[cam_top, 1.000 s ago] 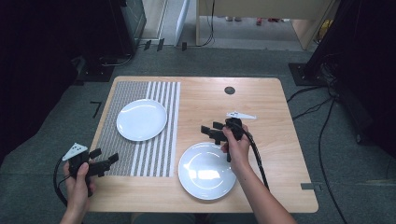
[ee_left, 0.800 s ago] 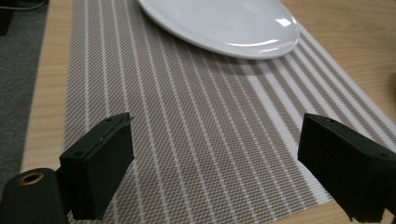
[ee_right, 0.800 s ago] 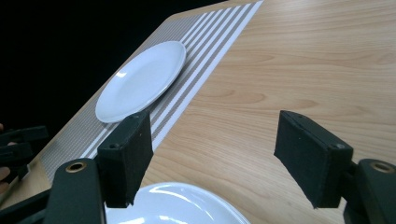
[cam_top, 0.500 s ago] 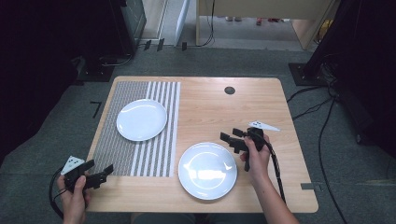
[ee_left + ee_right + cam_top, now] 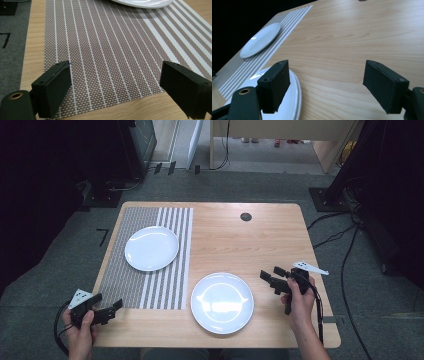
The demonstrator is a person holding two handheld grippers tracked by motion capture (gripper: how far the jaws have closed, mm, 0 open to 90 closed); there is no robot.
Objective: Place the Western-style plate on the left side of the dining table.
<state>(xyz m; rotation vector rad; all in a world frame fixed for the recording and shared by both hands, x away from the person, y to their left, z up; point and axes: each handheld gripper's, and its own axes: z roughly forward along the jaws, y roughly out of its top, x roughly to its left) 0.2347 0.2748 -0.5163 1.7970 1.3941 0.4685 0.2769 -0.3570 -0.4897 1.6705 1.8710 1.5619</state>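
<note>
Two white plates are on the wooden table. The smaller plate rests on a striped grey placemat at the left; its rim shows at the top of the left gripper view. The larger plate lies on bare wood near the front edge. My left gripper is open over the mat's front left corner, jaws wide apart above the weave. My right gripper is open just right of the larger plate, empty, with the smaller plate farther off.
A dark round grommet sits in the table's far middle. Bare wood stretches between the mat and the right edge. Cables trail on the grey floor to the right, and dark equipment stands beyond the far left corner.
My right gripper has drawn back rightward off the larger plate to its right side. My left gripper has moved toward the front left corner of the table. Both plates stayed put.
</note>
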